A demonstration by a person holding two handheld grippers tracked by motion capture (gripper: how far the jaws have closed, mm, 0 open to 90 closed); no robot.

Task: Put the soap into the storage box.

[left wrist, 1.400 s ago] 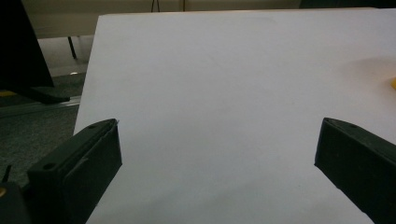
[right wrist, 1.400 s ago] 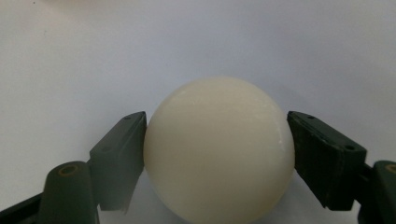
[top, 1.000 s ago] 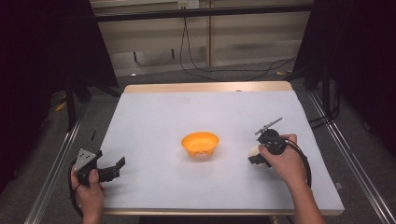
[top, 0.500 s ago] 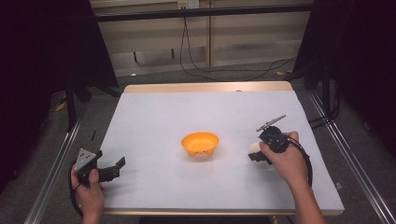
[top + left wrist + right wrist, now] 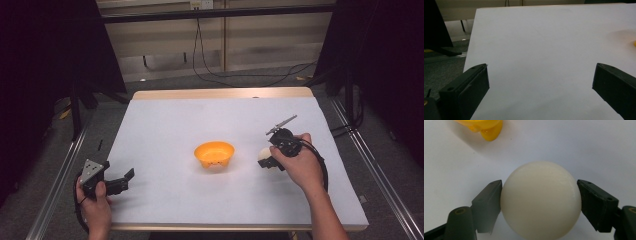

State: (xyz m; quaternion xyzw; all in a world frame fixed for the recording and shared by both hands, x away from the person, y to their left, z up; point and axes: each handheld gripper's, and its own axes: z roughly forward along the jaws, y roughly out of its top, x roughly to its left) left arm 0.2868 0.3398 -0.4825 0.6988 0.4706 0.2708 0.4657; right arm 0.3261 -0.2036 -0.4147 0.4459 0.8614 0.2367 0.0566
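From above, the right gripper [image 5: 266, 159] holds a white ball [image 5: 263, 155] right of the orange bowl [image 5: 214, 154]; the left gripper [image 5: 125, 180] rests near the table's [image 5: 200, 120] front corner. Its own view shows jaws wide apart, empty. Right gripper view: pads clamp the ball [image 5: 541, 200] at its widest; likely light, stiff, slippery

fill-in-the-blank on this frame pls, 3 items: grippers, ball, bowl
1. The right gripper is shut on a white ____.
2. The bowl on the table is ____ in colour.
3. The left gripper has its jaws ____, with bare table between them.

Missing words: ball; orange; open
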